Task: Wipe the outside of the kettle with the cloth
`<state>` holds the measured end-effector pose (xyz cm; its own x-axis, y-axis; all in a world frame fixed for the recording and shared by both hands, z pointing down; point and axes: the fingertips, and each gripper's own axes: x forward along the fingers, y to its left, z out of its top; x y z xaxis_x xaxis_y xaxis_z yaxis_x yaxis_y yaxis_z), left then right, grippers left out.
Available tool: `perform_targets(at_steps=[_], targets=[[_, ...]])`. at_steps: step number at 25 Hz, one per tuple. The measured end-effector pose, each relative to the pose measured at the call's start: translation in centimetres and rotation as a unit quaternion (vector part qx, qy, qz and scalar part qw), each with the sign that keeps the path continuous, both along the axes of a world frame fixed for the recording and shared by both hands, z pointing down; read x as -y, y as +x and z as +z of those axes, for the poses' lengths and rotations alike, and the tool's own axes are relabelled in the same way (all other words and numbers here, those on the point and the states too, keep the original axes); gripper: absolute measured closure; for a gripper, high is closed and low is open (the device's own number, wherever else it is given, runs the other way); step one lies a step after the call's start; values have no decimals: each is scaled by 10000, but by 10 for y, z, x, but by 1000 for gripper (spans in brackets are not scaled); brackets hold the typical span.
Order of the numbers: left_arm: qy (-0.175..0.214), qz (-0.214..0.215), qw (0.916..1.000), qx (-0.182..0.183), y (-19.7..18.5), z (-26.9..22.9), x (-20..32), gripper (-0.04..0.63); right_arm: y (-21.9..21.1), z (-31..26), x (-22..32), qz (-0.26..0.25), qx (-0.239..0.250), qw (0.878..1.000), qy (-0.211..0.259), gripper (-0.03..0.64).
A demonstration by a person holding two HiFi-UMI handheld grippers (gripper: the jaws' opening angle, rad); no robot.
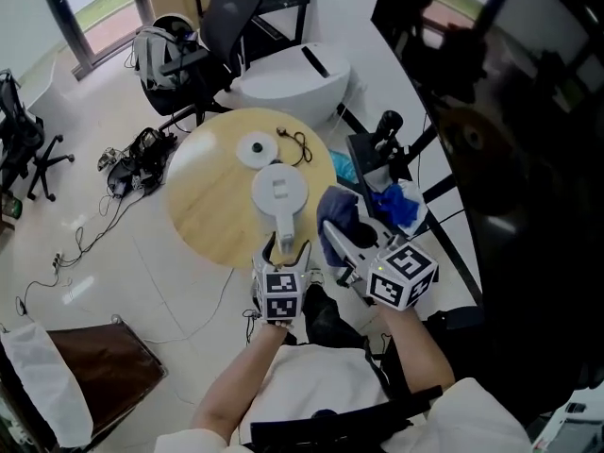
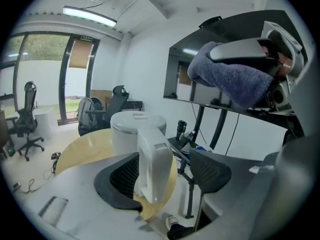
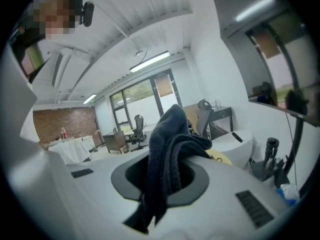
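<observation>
Cloth (image 3: 167, 149) blocks right gripper view; left gripper view shows kettle handle (image 2: 154, 166).

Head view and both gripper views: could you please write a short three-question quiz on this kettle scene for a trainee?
1. True or false: the right gripper is shut on the dark blue terry cloth.
2. What stands between the open jaws of the left gripper?
A. the handle of the white plastic kettle
B. a cable
C. nothing
3. Short answer: on what does the kettle stand?

Key: 1 true; 2 A; 3 the round wooden table.
</observation>
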<state>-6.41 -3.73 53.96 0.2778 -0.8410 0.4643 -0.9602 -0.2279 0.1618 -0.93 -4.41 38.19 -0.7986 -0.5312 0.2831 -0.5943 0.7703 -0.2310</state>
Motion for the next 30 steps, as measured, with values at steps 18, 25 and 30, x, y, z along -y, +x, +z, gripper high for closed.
perform_targets(at_steps=[18, 25, 30], targets=[[485, -838, 9948, 329, -5, -3, 14, 421, -62, 86, 66, -2441, -2746, 9278, 652, 554], [382, -774, 9956, 376, -8, -3, 15, 425, -83, 115, 31, -3388, -3262, 8824, 123, 554], [316, -745, 9959, 391, -12, -3, 13, 426, -116, 121, 20, -3778, -3316, 8644, 103, 554]])
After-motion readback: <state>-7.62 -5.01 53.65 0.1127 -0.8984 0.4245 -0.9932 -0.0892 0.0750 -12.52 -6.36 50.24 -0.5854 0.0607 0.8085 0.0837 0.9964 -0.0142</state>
